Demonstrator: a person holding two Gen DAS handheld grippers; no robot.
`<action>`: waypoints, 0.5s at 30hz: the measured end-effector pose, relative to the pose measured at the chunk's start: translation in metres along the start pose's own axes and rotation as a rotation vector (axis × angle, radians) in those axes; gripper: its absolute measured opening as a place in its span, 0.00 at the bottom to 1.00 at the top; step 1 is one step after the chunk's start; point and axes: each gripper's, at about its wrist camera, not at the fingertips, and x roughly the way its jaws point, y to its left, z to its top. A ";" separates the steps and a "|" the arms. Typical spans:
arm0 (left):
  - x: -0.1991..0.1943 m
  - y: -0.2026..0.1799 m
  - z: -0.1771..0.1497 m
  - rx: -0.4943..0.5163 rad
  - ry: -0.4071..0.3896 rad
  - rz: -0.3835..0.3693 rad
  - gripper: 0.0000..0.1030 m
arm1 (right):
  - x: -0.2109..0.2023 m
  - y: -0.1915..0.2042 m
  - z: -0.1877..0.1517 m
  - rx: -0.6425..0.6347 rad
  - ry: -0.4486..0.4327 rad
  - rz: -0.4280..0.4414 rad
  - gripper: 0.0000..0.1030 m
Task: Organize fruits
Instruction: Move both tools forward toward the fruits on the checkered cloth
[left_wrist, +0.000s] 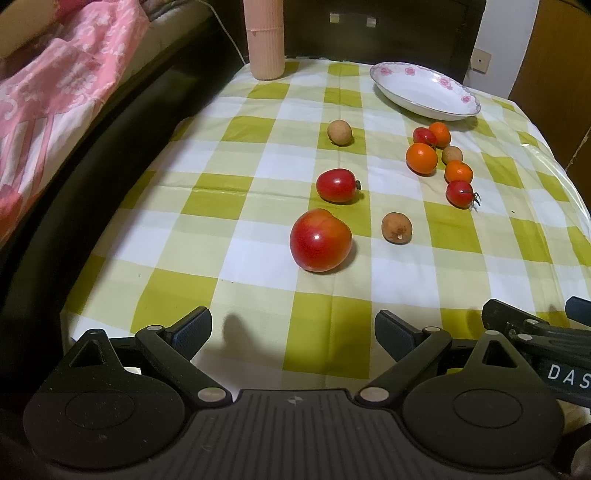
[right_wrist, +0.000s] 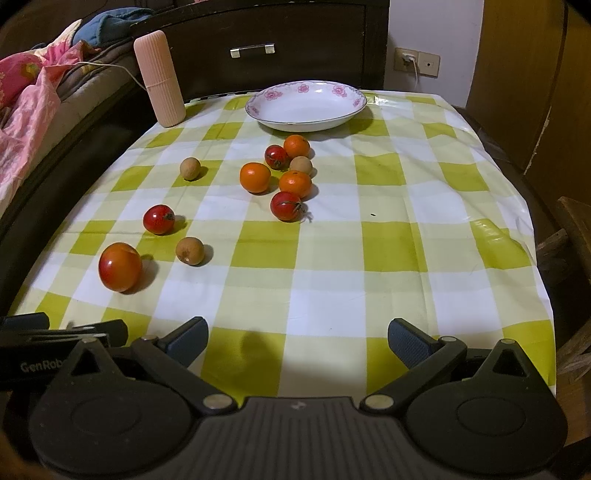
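White lettering reads "GenRob", perhaps cut off, on left gripper (right_wrist: 55, 354)

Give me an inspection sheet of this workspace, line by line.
Surface: tablecloth, green and white checks, wrinkled at the right edge.
Job's things: plate empty at the far side; large tomato, three small tomatoes, three oranges and three brown fruits loose on the cloth, six of them clustered before the plate.
Clutter: pink ribbed container upright at the far left corner.
Grippers: left gripper and right gripper both open, empty, at the near edge.
Cables: white cable behind the container; plug in wall socket.
Surroundings: pink bedding left, dark drawer behind.
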 end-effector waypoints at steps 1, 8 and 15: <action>0.000 0.000 0.000 0.002 -0.001 0.001 0.95 | 0.000 0.000 0.000 0.000 0.001 0.001 1.00; 0.000 0.000 0.000 0.004 -0.005 0.003 0.95 | 0.000 0.001 -0.001 -0.004 -0.001 0.009 1.00; 0.001 0.002 0.001 -0.007 -0.004 0.007 0.94 | 0.000 0.004 0.001 -0.024 -0.010 0.017 1.00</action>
